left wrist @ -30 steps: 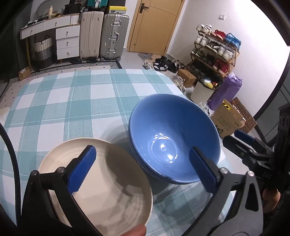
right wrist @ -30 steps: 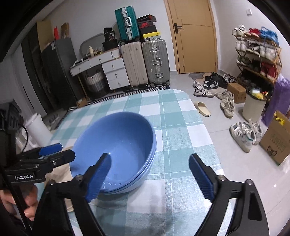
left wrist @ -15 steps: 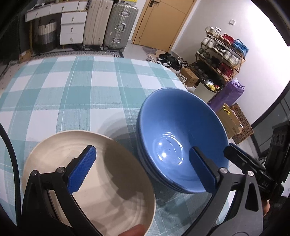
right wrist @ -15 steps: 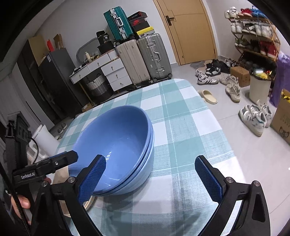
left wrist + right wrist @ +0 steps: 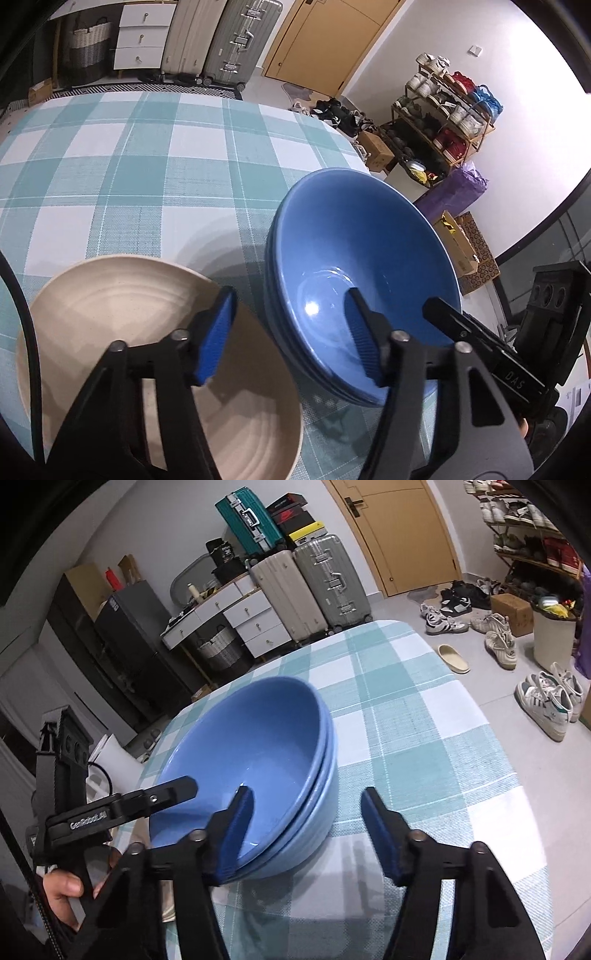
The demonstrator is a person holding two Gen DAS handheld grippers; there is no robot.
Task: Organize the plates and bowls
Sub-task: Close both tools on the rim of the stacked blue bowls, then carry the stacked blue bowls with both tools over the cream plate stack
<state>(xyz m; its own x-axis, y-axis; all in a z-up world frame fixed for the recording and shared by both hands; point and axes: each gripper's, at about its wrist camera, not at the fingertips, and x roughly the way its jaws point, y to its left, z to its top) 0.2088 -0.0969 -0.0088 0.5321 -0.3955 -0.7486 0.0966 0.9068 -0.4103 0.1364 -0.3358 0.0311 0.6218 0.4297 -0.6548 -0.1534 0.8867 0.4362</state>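
A stack of blue bowls (image 5: pixel 362 258) (image 5: pixel 258 746) stands on the teal checked tablecloth (image 5: pixel 129 166). A cream plate (image 5: pixel 110 295) lies just left of it. My left gripper (image 5: pixel 291 343) straddles the stack's near left wall, one pad inside the top bowl and one over the cream plate. Its jaws are closing and the pads are not touching the wall. My right gripper (image 5: pixel 310 834) straddles the opposite wall, left pad inside and right pad outside. Its jaws are also closing, with gaps on both sides. A hand (image 5: pixel 62 890) holds the left gripper.
The table's right edge (image 5: pixel 491 738) drops to a floor with scattered shoes (image 5: pixel 546 701). Suitcases (image 5: pixel 314 587), white drawers (image 5: pixel 251 616) and a door (image 5: pixel 402 535) stand at the back. A shoe rack (image 5: pixel 447 110) and cardboard boxes (image 5: pixel 465 251) lie to the right.
Both grippers have sunk onto the blue stack, and their jaws have narrowed from wide to about half. Each now has a bowl wall between its pads.
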